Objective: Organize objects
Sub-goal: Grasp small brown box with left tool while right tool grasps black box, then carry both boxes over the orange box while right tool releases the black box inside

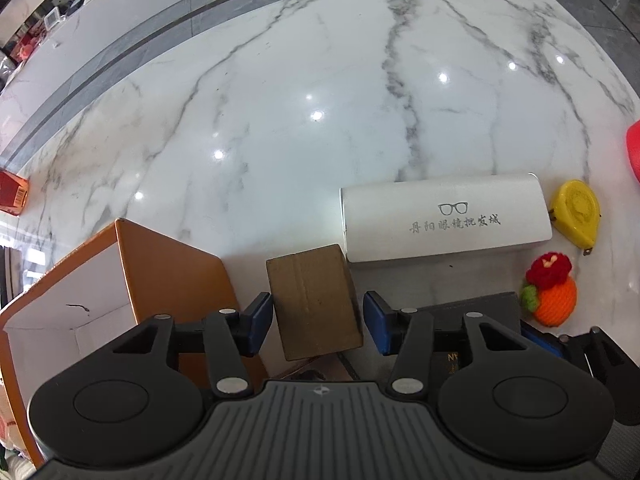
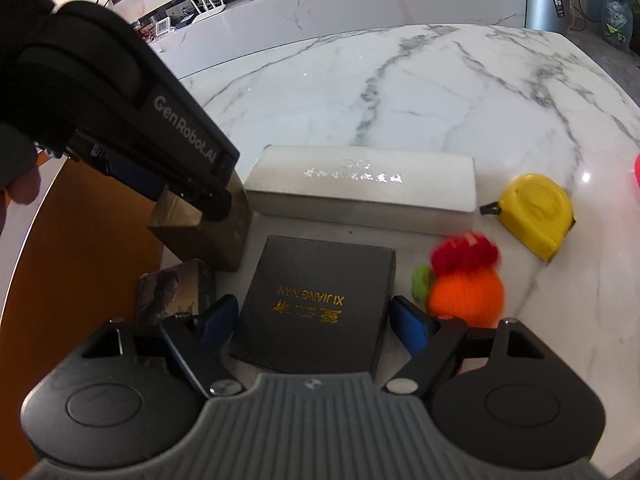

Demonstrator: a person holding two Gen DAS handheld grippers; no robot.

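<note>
Small brown carton (image 1: 314, 304) sits upright on the tabletop (image 1: 320, 120), directly btwn the left gripper (image 1: 316, 320) jaws. Blue pads flank both side faces: left pad looks right at the face, right pad shows a thin gap, so I read the jaws as part-open, bracketing the carton, not clamped. Long axis of the carton runs roughly away from the cam, in line w/ the fingers, so prob. just a squeeze is needed.

Relative to the carton:
- Orange storage box (image 1: 120, 280), open, just beside it on the left: likely drop target.
- White glasses case (image 1: 444, 220) touching or nearly touching its far right corner, lying crosswise.
- Black flat box (image 2: 316, 304) near its right, between the right gripper (image 2: 312, 320) jaws; those stand wide, pads clear of both edges, nothing held.
- Card pack w/ a portrait (image 2: 172, 292) just in front of the carton, next to the black box.
- Knitted orange fruit (image 2: 464, 280) and yellow tape measure (image 2: 536, 216) further right, well apart.

Risk: the case corner may drag on lift; the two grippers sit close together.
</note>
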